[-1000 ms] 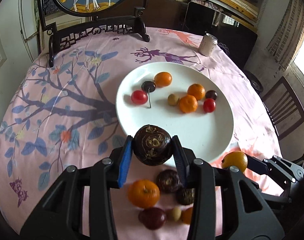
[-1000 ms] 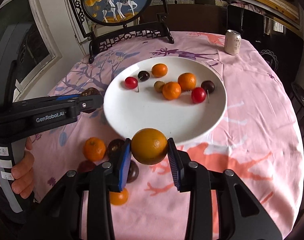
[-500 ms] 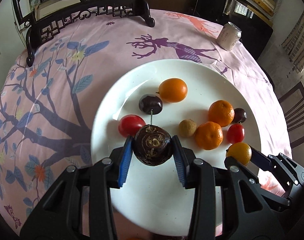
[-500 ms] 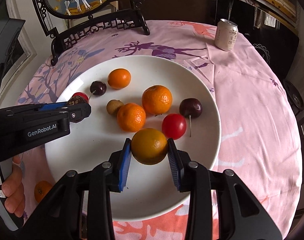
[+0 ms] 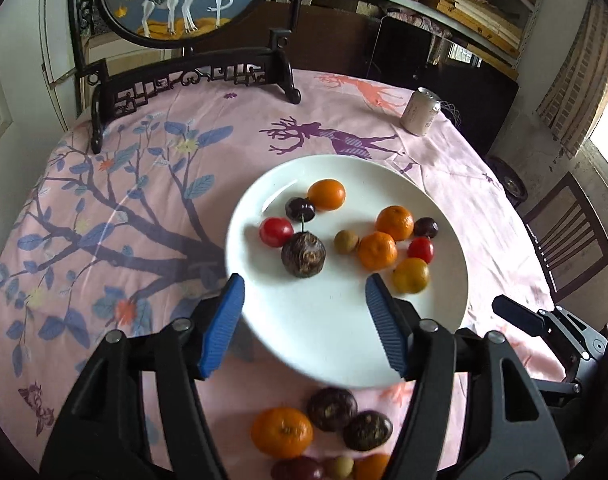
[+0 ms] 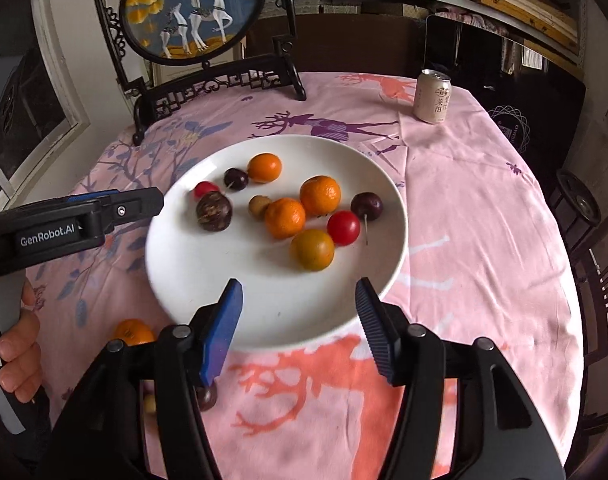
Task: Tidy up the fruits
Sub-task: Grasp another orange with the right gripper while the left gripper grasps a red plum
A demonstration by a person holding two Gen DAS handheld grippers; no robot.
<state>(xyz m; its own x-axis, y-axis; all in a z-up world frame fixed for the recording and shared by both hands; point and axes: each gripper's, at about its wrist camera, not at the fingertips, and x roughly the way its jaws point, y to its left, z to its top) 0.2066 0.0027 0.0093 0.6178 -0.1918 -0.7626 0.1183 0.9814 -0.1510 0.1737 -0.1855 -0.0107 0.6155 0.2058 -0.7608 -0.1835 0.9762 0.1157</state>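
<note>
A white plate (image 5: 344, 340) (image 6: 272, 312) holds several fruits. A dark brown passion fruit (image 5: 303, 255) (image 6: 213, 212) lies on it beside a red cherry tomato (image 5: 276, 231). A yellow-orange fruit (image 5: 410, 275) (image 6: 312, 249) lies near the plate's right side by two tangerines (image 6: 285, 217). My left gripper (image 5: 304, 320) is open and empty above the plate's near edge. My right gripper (image 6: 298, 320) is open and empty above the plate's near rim. Loose fruits lie on the cloth below the left gripper: a tangerine (image 5: 282, 432) and two passion fruits (image 5: 331, 409).
A drink can (image 5: 421, 111) (image 6: 433, 96) stands at the far right of the pink tablecloth. A dark carved stand with a round deer picture (image 5: 192, 76) (image 6: 208, 76) stands at the back. A wooden chair (image 5: 564, 240) is beside the table at right.
Both grippers have opened and let go of their fruits onto the plate, then pulled back and up. The passion fruit and the yellow-orange fruit now lie on the plate.
</note>
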